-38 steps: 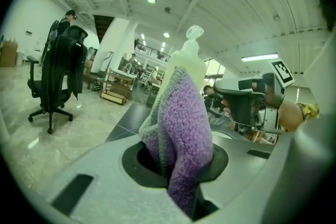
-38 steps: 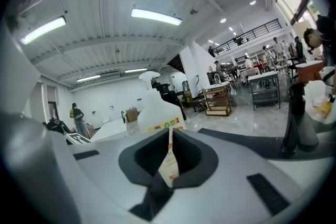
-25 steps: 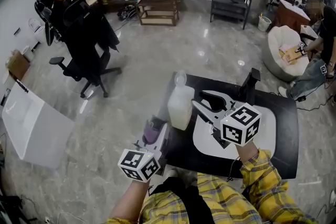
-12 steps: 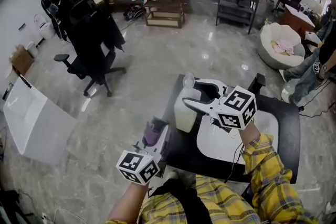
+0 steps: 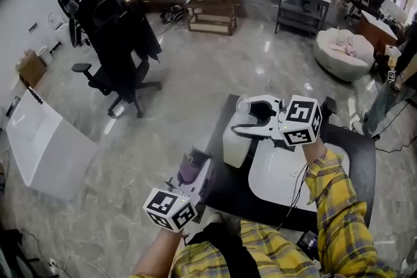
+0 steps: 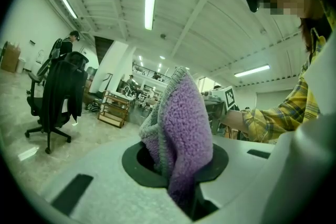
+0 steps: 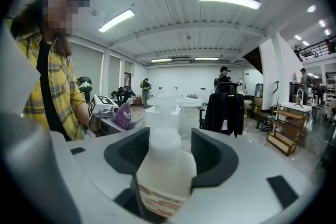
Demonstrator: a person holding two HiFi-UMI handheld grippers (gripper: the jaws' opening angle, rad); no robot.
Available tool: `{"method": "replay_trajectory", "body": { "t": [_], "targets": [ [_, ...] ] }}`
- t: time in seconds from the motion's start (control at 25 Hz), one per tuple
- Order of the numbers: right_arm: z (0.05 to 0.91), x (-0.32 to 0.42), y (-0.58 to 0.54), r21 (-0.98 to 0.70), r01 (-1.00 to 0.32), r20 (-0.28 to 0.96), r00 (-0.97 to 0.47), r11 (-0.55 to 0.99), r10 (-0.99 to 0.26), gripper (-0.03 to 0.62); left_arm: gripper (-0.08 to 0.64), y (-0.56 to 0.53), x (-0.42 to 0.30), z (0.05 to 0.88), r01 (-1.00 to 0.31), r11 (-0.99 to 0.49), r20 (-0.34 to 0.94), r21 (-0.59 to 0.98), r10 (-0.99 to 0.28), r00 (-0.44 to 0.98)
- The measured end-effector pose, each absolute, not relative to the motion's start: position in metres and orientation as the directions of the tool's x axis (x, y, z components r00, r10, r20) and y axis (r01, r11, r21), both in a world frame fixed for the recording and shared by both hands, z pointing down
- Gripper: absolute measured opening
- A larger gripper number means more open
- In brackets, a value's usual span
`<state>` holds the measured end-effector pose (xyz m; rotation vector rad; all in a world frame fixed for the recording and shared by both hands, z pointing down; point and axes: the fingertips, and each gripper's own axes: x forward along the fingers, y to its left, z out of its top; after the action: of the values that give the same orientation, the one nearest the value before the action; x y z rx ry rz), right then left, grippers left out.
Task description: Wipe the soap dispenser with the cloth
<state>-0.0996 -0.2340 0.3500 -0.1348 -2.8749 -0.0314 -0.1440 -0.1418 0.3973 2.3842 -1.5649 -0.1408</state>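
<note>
At far left a white panel (image 5: 39, 146) sits on the polished floor (image 5: 195, 75), and a black jacket (image 5: 120, 36) hangs over an office chair (image 5: 107, 84).

Nearer me, my left gripper (image 5: 197, 165) is held at the left edge of the black desk (image 5: 225, 191). Its fingers (image 6: 131, 161) are clamped on the cloth (image 5: 189, 170), a fleecy purple piece with a grey side that stands up out of the grip. The left marker cube (image 5: 171, 208) carries black-and-white square codes and no lettering.

The cloth is near the soap dispenser (image 5: 236, 146) but clear of it. The pale bottle stands upright on the desk's left part, just beside a white board (image 5: 287, 176) lying flat there, with its clear pump head on top. A label (image 7: 157, 201) low on the bottle shows reddish-brown print, too blurred for me to read a brand or a word.

My right gripper (image 5: 246, 115) reaches in from the right at the bottle's neck. Its fingers (image 7: 211, 157) have just been opening and now stand apart, one on each side of the dispenser, with a gap showing beside the neck. The right marker cube (image 5: 301, 120) shows the same kind of square codes, above a yellow plaid sleeve (image 5: 332, 198).

At far right a cream beanbag (image 5: 342, 52) sits on the floor.
</note>
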Motion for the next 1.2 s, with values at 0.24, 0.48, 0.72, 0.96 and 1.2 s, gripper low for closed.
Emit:
{"method": "replay_trajectory", "body": {
  "t": [0.24,0.48,0.72,0.96,1.2],
  "targets": [
    [0.353,-0.103,-0.225,0.049,0.228,0.318,-0.927,0.972,0.201,0.176,0.061,-0.148,-0.141,0.400,-0.882,-0.372,0.085,0.290,-0.908,0.411],
    [0.352,-0.105,-0.225,0.046,0.203,0.305,-0.935,0.978,0.180,0.172,0.060,-0.153,-0.140,0.401,-0.883,-0.368,0.087,0.292,-0.909,0.408],
    [0.352,-0.107,-0.231,0.053,0.071,0.301,-0.952,0.996,0.051,0.172,0.061,-0.160,-0.136,0.401,-0.881,-0.369,0.081,0.295,-0.909,0.408],
    [0.353,-0.108,-0.237,0.053,-0.093,0.301,-0.948,0.994,-0.105,0.172,0.061,-0.163,-0.133,0.399,-0.882,-0.370,0.074,0.292,-0.910,0.407],
    [0.353,-0.108,-0.245,0.045,-0.294,0.307,-0.906,0.955,-0.293,0.172,0.060,-0.163,-0.134,0.396,-0.886,-0.363,0.065,0.289,-0.916,0.396]
  ]
}}
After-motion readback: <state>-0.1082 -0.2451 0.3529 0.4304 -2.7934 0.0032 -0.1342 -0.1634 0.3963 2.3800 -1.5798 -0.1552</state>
